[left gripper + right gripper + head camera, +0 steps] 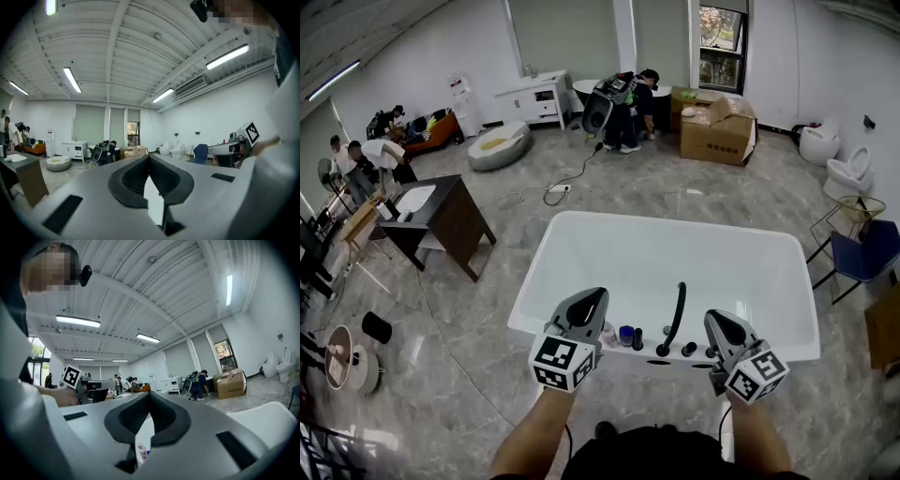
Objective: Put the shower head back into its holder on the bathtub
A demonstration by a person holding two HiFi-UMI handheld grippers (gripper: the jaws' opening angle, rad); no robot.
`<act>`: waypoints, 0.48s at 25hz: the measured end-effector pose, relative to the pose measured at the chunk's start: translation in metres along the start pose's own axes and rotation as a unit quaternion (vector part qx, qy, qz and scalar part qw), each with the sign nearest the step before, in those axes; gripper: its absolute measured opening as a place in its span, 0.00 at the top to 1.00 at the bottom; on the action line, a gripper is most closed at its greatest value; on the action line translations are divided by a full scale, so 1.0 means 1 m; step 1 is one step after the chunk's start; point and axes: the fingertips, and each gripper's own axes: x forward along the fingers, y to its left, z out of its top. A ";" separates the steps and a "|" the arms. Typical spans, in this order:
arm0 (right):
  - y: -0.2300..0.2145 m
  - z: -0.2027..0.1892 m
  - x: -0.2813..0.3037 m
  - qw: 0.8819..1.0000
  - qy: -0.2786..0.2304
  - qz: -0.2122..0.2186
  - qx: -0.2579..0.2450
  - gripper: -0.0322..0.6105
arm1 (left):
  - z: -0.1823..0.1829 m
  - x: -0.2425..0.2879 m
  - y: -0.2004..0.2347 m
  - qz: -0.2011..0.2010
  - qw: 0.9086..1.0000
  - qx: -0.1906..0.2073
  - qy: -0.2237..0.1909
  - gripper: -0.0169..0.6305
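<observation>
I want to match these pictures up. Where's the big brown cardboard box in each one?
Head view: cardboard box at the top, right of middle.
Left gripper view: cardboard box tiny, just left of centre.
Right gripper view: cardboard box right of middle.
Shared landmark: person in black just left of it.

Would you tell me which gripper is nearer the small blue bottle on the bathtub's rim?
Left. The left gripper sits just left of the blue bottle; the right gripper is farther right, past the black fittings.

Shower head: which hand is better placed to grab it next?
Right, probably: the right tongs are nearer the black shower head at the bathtub rim, and bottles stand between it and the left tongs. Both are shut, empty.
</observation>
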 end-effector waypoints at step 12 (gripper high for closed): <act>-0.010 0.006 -0.008 1.000 0.008 -0.006 -0.001 0.93 | -0.026 -0.001 -0.019 0.025 0.999 -0.047 0.013 0.95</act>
